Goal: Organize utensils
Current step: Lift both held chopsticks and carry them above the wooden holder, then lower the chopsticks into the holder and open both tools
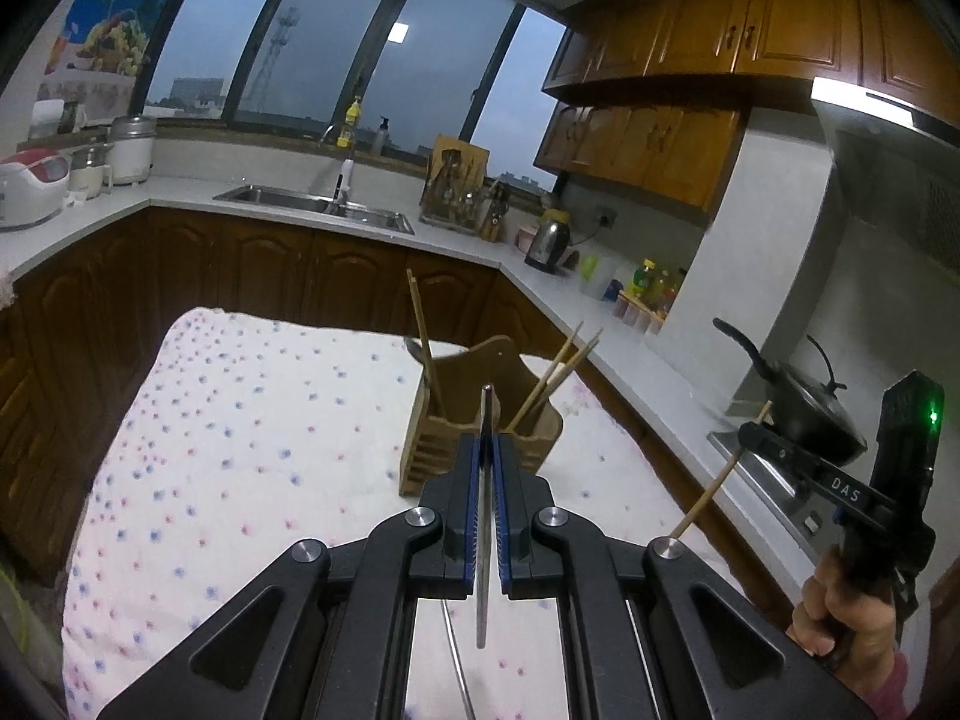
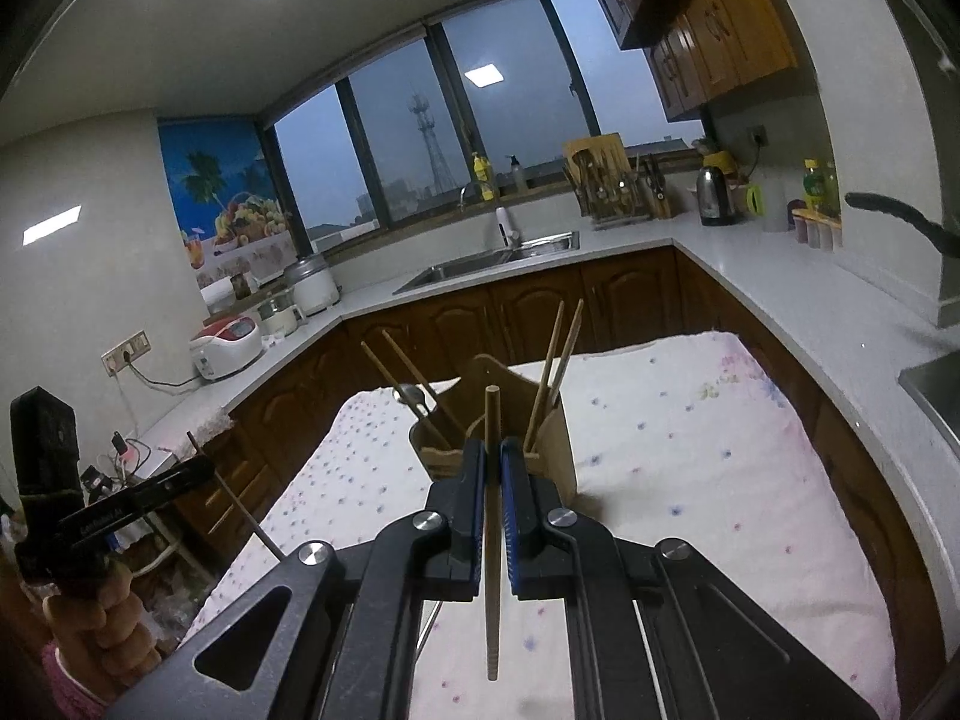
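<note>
- The left gripper (image 1: pixel 487 450) — matte black links with blue ribbed pads — is clamped tight on a thin, flat metal utensil handle (image 1: pixel 483 516), grey and straight, which sticks out ahead of the pads and back under the frame. What kind of utensil it is cannot be told.
- The right gripper (image 2: pixel 492 468), of the same build, pinches a single round wooden chopstick (image 2: pixel 491 534), pale and smooth, with fine grooves at its lower tip.
- Ahead of both stands the wooden utensil holder (image 1: pixel 522 444), a slatted box with a tall curved back panel; it rests on the cloth.
- Bamboo chopsticks (image 1: pixel 555 375) lean out of its right compartment, and another pair (image 2: pixel 408 384) leans from the left one, beside a rounded metal spoon bowl (image 2: pixel 413 396).
- The table cloth (image 1: pixel 252 420) is white, soft and slightly rumpled, dotted with small blue and pink flowers.
- Behind it runs a pale countertop (image 1: pixel 456 243) over dark panelled wood cabinets.
</note>
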The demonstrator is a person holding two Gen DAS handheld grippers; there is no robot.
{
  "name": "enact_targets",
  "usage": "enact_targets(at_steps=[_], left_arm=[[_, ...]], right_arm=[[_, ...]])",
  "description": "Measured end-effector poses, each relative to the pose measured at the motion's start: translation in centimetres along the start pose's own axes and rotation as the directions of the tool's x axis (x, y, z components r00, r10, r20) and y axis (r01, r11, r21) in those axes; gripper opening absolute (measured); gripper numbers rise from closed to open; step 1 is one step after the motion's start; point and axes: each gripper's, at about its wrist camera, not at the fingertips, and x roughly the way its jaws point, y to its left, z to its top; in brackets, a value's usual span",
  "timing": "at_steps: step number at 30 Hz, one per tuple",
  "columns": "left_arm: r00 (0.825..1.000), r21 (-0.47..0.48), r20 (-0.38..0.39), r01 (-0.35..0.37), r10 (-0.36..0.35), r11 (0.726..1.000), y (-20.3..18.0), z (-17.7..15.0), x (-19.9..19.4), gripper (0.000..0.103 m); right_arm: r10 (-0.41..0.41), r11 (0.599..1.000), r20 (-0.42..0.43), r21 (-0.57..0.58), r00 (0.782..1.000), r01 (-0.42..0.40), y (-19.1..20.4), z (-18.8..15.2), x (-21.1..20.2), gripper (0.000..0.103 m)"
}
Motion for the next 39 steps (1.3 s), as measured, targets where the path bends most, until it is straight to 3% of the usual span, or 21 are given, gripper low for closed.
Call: enact_targets(at_steps=[23,33,39], left_arm=[[0.997,-0.009,0.072,0.038,-0.037,0.999,1.7,5.7,5.8,0.003],[0.993,0.049,0.115,0.016,-0.021,0.999,1.6,9.3,10.4,0.003],[0.987,0.037,0.158,-0.006,0.000,0.999,2.3,10.1,14.2,0.003]], right_arm=[[0.006,1.000,0.082,-0.021,0.997,-0.004,-1.2,5.8,3.9,0.006],[0.025,0.999,0.143,-0.026,0.989,-0.021,-2.0,9.9,7.0,0.006],[0.015,0.999,0.159,-0.038,0.987,-0.009,-2.6,10.5,9.5,0.006]])
